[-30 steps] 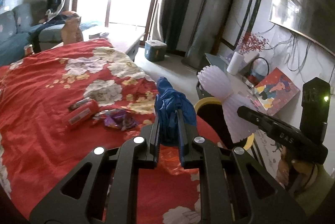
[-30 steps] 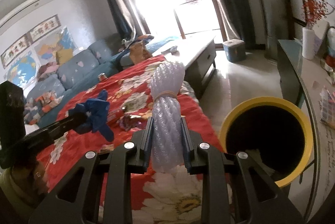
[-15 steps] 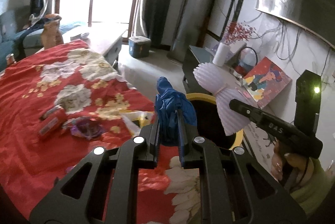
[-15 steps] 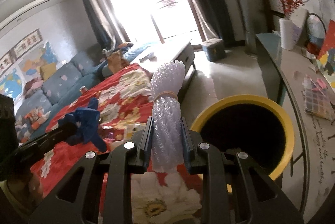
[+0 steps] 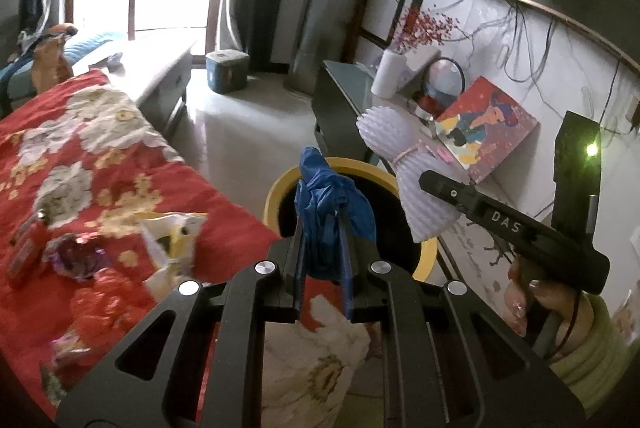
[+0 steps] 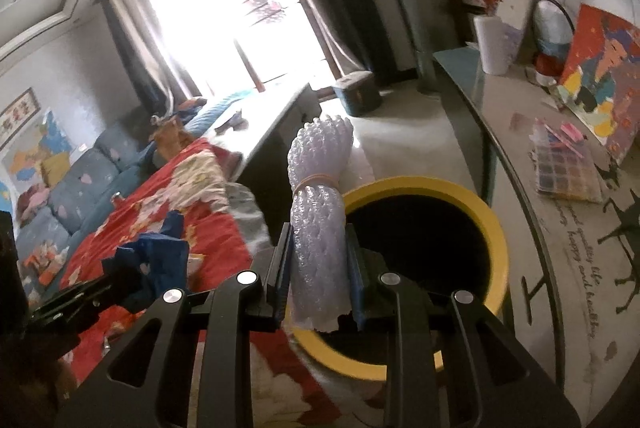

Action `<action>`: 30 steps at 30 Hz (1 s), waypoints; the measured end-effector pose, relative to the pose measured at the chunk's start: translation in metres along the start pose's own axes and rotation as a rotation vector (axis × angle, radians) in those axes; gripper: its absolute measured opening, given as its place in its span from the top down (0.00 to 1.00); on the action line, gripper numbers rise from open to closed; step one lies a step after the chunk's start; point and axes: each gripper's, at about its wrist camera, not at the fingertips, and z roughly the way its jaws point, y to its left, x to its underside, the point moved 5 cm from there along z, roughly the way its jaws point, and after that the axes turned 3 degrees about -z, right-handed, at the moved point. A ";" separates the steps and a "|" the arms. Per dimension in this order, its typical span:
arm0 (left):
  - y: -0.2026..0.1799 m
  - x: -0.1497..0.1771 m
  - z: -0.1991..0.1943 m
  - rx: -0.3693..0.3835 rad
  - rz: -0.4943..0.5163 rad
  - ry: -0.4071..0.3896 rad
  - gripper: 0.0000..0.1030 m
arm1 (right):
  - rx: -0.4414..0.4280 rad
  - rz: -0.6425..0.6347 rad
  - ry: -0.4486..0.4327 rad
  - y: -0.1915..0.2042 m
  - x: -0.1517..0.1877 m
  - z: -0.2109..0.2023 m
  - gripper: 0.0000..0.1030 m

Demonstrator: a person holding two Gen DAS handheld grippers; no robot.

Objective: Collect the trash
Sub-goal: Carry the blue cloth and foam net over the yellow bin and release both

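Note:
My left gripper (image 5: 323, 228) is shut on a crumpled blue glove (image 5: 328, 204), which hangs in front of the near rim of the yellow-rimmed bin (image 5: 280, 188). My right gripper (image 6: 318, 240) is shut on a pale foam net roll (image 6: 318, 196) bound with a rubber band, at the left rim of the same bin (image 6: 496, 228). In the left wrist view that roll (image 5: 404, 180) sits over the bin's right side. The right wrist view shows the blue glove (image 6: 156, 264) low at left. A purple wrapper (image 5: 76, 256), a red packet (image 5: 24, 256) and a yellow-white wrapper (image 5: 172, 240) lie on the red floral cloth (image 5: 80, 148).
A glass-topped side table (image 6: 520, 148) stands right of the bin with a painting (image 6: 600, 76), a paper roll (image 6: 494, 40) and a colour tray (image 6: 564, 168). A blue box (image 5: 226, 70) sits on the floor by the window. A blue sofa (image 6: 72, 184) is far left.
Both grippers have swung right off the red cloth to the bin, still holding the glove and the foam roll. The bin's mouth now looks larger and closer in both views.

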 end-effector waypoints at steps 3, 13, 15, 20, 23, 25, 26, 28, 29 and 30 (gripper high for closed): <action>-0.007 0.000 0.013 0.007 0.010 0.018 0.91 | 0.015 0.027 0.013 -0.016 0.002 0.005 0.77; -0.018 0.009 0.061 -0.004 0.041 0.100 0.91 | 0.042 0.108 0.074 -0.055 0.013 0.025 0.77; -0.018 0.011 0.070 -0.007 0.044 0.118 0.91 | 0.045 0.126 0.088 -0.062 0.015 0.029 0.77; -0.016 0.014 0.092 -0.023 0.055 0.160 0.91 | 0.029 0.163 0.117 -0.071 0.021 0.037 0.75; -0.016 0.013 0.101 -0.036 0.056 0.171 0.88 | 0.026 0.176 0.124 -0.074 0.022 0.039 0.64; -0.015 0.012 0.102 -0.039 0.045 0.166 0.68 | 0.035 0.183 0.117 -0.075 0.022 0.037 0.51; -0.014 0.011 0.101 -0.039 0.040 0.161 0.60 | 0.037 0.184 0.114 -0.076 0.022 0.036 0.51; -0.014 0.008 0.098 -0.032 0.032 0.146 0.45 | 0.047 0.182 0.108 -0.076 0.021 0.034 0.49; -0.013 0.007 0.095 -0.032 0.030 0.137 0.43 | 0.053 0.184 0.104 -0.076 0.021 0.034 0.47; -0.013 0.006 0.093 -0.039 0.027 0.129 0.34 | 0.058 0.185 0.098 -0.076 0.020 0.032 0.42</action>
